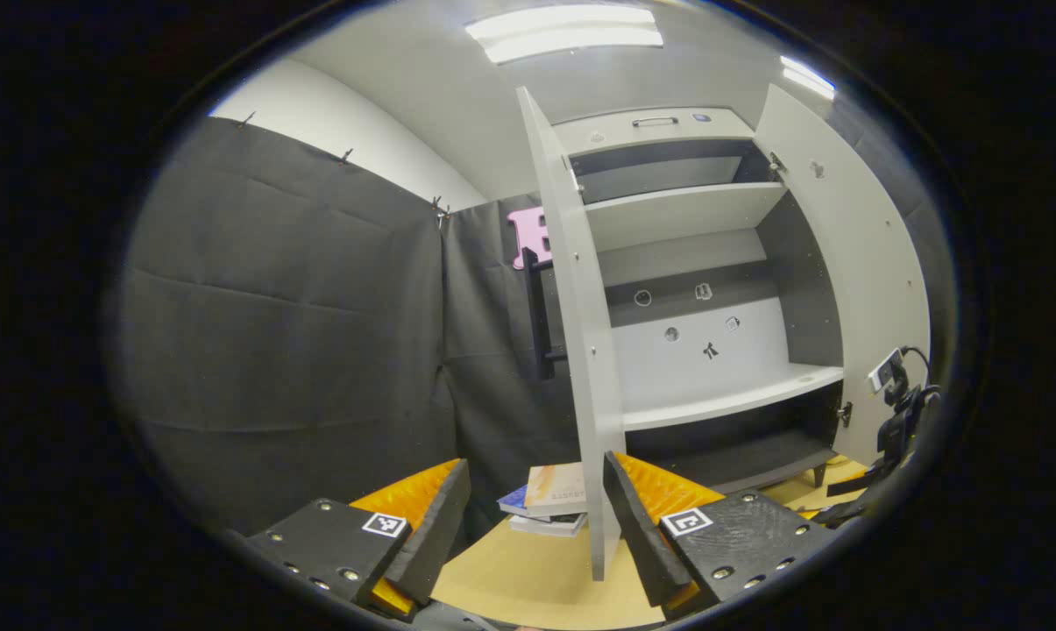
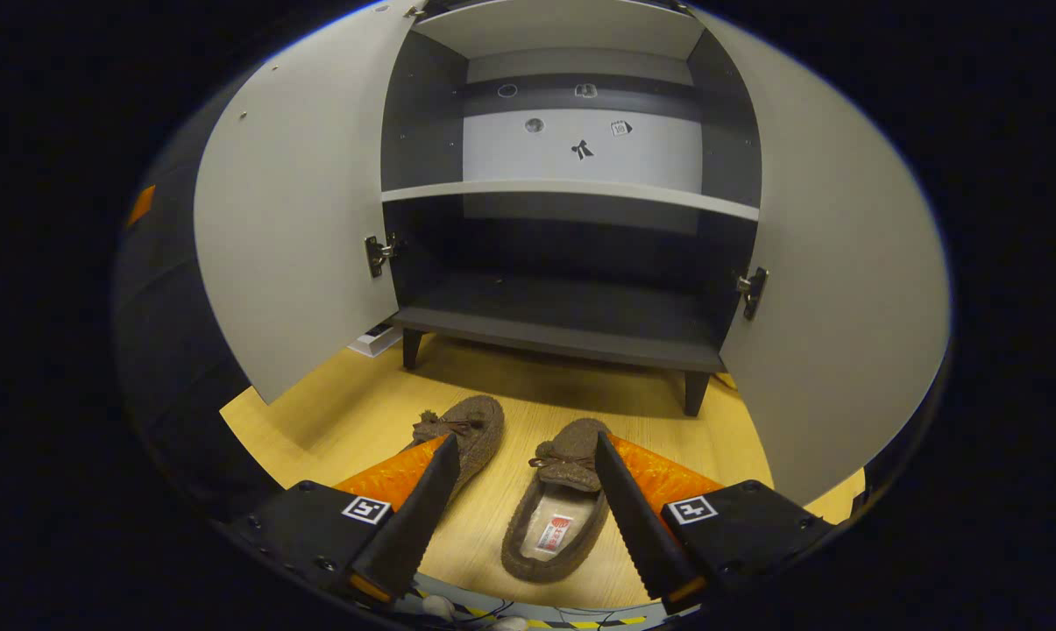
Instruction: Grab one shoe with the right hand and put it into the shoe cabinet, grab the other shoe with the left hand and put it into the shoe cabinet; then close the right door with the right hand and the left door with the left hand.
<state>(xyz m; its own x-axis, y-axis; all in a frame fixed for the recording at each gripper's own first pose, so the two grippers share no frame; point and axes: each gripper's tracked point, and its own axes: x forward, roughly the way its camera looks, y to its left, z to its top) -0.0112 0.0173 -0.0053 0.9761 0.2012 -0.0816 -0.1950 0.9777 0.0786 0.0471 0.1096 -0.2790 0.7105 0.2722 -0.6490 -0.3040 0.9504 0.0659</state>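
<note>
Two brown fuzzy shoes lie on the wooden floor in front of the shoe cabinet (image 2: 563,346). In the right gripper view, the right shoe (image 2: 556,517) sits between my right gripper's (image 2: 523,517) open fingers, close to the right finger and not pressed. The left shoe (image 2: 466,429) lies farther left, partly behind the left finger. Both doors stand wide open: left door (image 2: 291,228), right door (image 2: 834,298). In the left gripper view, my left gripper (image 1: 532,535) is open and holds nothing. It is raised, facing the left door's edge (image 1: 580,350) and the cabinet's shelves (image 1: 720,399).
A stack of books (image 1: 549,504) lies on the floor beyond the left door. A black device with a cable (image 1: 896,421) stands by the right door (image 1: 852,263). A white box (image 2: 374,340) sits beside the cabinet's left leg. Cables (image 2: 492,618) run along the near floor edge.
</note>
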